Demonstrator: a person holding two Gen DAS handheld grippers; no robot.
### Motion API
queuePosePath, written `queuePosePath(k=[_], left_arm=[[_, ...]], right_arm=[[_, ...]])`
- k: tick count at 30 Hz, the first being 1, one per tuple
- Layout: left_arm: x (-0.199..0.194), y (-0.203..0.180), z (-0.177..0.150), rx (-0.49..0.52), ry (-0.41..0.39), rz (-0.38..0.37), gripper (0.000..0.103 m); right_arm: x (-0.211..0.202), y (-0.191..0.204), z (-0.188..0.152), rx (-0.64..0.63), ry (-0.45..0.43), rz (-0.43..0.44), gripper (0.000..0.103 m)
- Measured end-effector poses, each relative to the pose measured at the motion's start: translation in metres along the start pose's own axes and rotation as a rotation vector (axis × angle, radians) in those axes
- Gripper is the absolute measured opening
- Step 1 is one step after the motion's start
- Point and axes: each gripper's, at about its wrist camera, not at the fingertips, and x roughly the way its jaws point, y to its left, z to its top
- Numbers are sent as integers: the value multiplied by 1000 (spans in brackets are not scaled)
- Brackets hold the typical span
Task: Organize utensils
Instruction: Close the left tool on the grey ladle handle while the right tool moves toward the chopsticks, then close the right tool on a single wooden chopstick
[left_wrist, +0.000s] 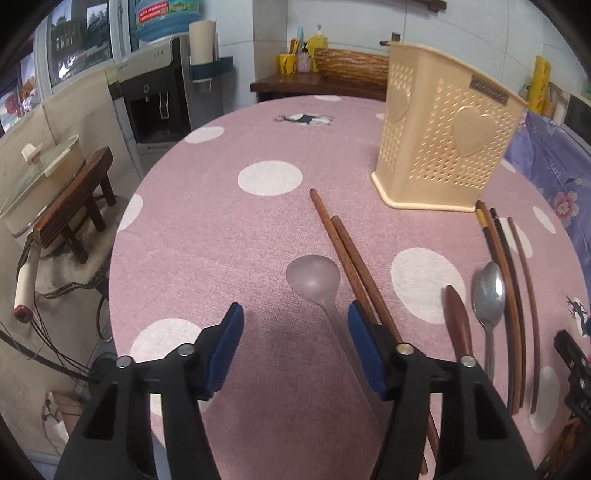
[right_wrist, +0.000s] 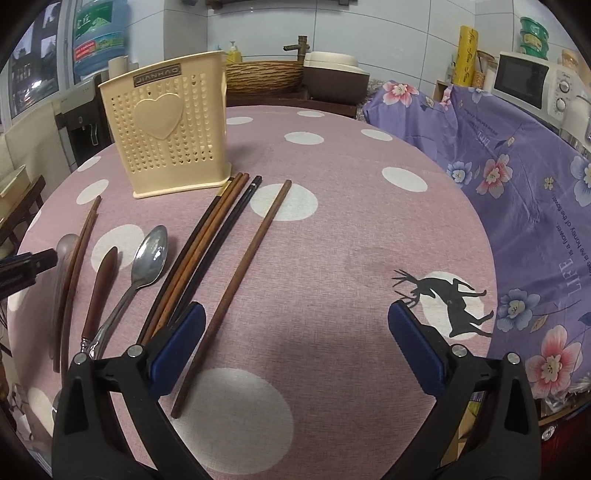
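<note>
Left claw (left_wrist: 295, 319) spread, empty, hovering over translucent spoon (left_wrist: 314, 280) on pink dotted surface (left_wrist: 221, 240); brown chopstick pair (left_wrist: 351, 258) just beside right pad. Right claw (right_wrist: 297, 317) spread wide, empty, single chopstick (right_wrist: 236, 291) lying near its left pad. Beige holder (right_wrist: 166, 129) upright behind, metal spoon (right_wrist: 149, 258) flat in front.

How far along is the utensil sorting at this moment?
Nothing looks done: no handles show above the holder, though its inside is hidden. Both grippers are open and empty; the left gripper straddles the clear spoon. Left on the table: chopsticks, metal spoon, wooden spoon.
</note>
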Motion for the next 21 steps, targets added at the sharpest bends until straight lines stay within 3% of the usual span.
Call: queuePosePath(k=[4, 8, 16, 21], left_arm=[[8, -6, 1, -9, 39, -2, 51], [11, -17, 2, 28, 29, 38, 49], [28, -21, 26, 38, 92, -3, 46], [30, -26, 29, 47, 87, -3, 37]], right_arm=[[0, -4, -2, 3, -5, 14, 98], [1, -11, -3, 19, -8, 19, 98], [2, -21, -5, 47, -10, 14, 98], [2, -20, -3, 46, -14, 12, 98]])
